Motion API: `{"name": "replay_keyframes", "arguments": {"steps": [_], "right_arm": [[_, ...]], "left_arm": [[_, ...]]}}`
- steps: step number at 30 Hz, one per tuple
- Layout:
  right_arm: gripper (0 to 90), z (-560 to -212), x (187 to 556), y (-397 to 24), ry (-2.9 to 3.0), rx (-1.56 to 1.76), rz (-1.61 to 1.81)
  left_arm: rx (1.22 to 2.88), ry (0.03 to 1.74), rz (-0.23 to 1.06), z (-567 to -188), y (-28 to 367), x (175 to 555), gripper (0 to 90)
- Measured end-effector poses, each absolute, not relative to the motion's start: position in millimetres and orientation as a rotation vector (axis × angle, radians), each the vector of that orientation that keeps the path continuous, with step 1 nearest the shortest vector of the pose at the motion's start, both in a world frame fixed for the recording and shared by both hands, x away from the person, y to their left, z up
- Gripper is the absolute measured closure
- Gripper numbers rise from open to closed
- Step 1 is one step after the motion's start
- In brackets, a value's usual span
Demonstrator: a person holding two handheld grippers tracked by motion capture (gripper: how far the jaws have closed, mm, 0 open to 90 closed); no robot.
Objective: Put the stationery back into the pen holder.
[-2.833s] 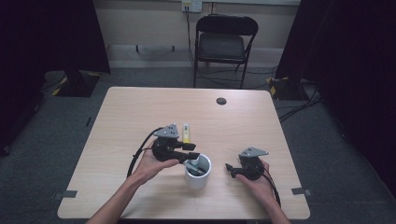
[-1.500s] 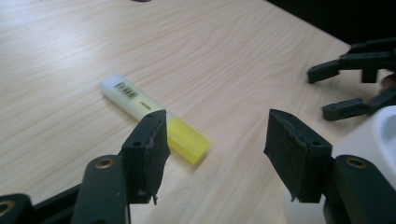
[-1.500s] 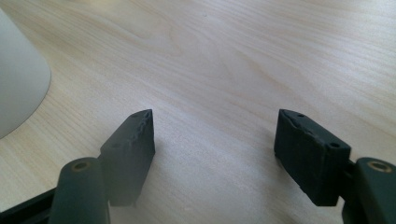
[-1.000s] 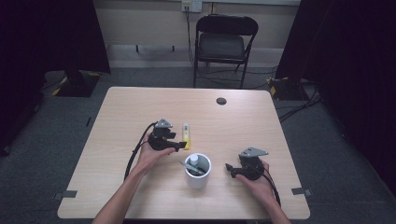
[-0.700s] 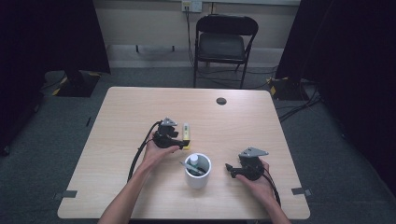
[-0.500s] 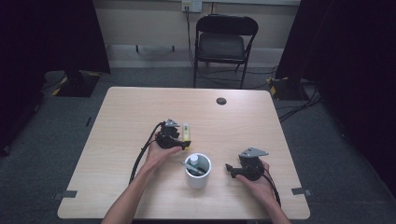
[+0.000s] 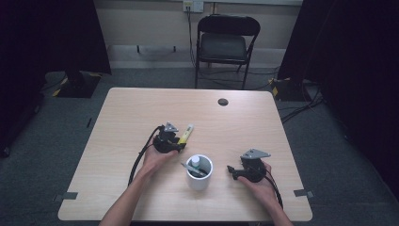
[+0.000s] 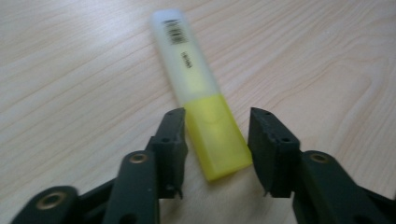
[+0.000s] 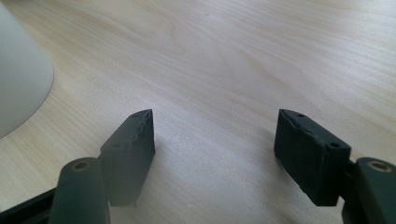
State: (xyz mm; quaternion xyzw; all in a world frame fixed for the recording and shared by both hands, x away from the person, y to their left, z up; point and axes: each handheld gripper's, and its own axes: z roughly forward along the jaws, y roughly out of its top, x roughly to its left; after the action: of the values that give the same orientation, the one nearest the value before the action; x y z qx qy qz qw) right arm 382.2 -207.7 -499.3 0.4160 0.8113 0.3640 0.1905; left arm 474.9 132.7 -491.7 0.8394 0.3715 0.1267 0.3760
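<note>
Light wood table (image 7: 122, 117) on grey carpet (image 7: 56, 122). Black folding chair (image 7: 225, 44) beyond the far edge, against a beige wall (image 7: 141, 21) with an outlet (image 7: 193, 5). Dark curtains (image 7: 47, 37) both sides; cables (image 7: 301, 101) trail across floor.

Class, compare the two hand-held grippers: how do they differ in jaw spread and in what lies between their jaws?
The left hand-held gripper has its jaws set narrow and has just been closing them round the yellow highlighter, with a gap on one side. The right hand-held gripper has its jaws spread wide over bare table beside the white cup. Both have black jaws held low over the wood.
</note>
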Motion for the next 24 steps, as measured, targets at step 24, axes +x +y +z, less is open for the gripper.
{"name": "replay_keyframes", "arguments": {"steps": [24], "right_arm": [[28.2,-499,383,-208,2.28,1.169,1.025]], "left_arm": [[2.188,0.895,0.256,-490,165,449,66.9]]}}
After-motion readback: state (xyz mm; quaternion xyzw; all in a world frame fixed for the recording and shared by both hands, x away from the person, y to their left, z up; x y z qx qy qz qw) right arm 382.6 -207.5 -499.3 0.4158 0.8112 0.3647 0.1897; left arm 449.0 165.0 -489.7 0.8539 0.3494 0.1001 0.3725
